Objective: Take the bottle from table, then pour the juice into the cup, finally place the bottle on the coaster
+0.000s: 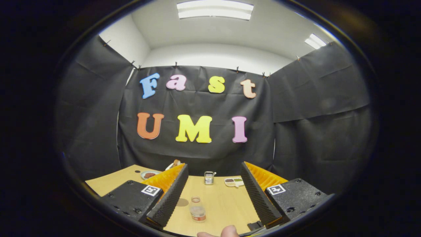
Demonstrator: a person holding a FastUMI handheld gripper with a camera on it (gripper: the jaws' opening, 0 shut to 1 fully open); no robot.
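On the far left of the table (pixel 108 184) a small dish (pixel 149 175) of something dark sits near the back edge, with another plate-like thing (pixel 174 163) partly hidden behind the left finger; both are well clear of the working area and look like bystanders to the task. The gripper (pixel 213 194) hangs above the table with its fingers spread wide and nothing between them but open tabletop, a stance that suits lining up on a target before closing. Just inside the left finger a faint round patch (pixel 181 202) lies flat on the wood, possibly the coaster, though it is too dim to be sure. Beside it, between the fingers and a little left of centre, stands the bottle (pixel 197 209): small, clear, upright, seen from above so its round mouth shows, with a reddish band of juice or label low on its body. It is untouched, so the taking step appears not yet done. Farther back, beyond the fingertips, a glass-like cup (pixel 209 177) stands near the wall, probably set there to leave room for pouring. To its right lies a shallow tray (pixel 234 181) with coloured portions. A fingertip (pixel 228 231) of the person shows at the near edge, below the bottle.
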